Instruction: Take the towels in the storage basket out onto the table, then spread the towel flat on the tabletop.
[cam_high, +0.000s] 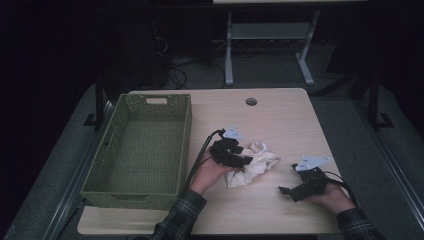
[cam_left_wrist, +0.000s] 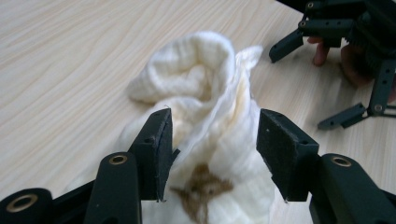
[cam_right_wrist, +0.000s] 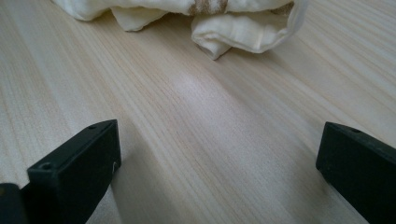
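At mid-table, right of the basket (cam_high: 137, 150), we have the cloth (cam_left_wrist: 205, 116) lying crumpled. Our left gripper (cam_left_wrist: 212, 154) straddles a raised fold, jaws apart and not yet pinching. Right gripper (cam_right_wrist: 219, 172) waits wide open, nothing between. It looks soft, light and floppy, so we'd pinch that thick bunched ridge.

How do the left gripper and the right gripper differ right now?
The left gripper straddles the crumpled white cloth, its jaws partly open; the right gripper has bare table between wide-open jaws. In the high view, left sits on the cloth, right lies apart to its right. Both are black and hand-held.
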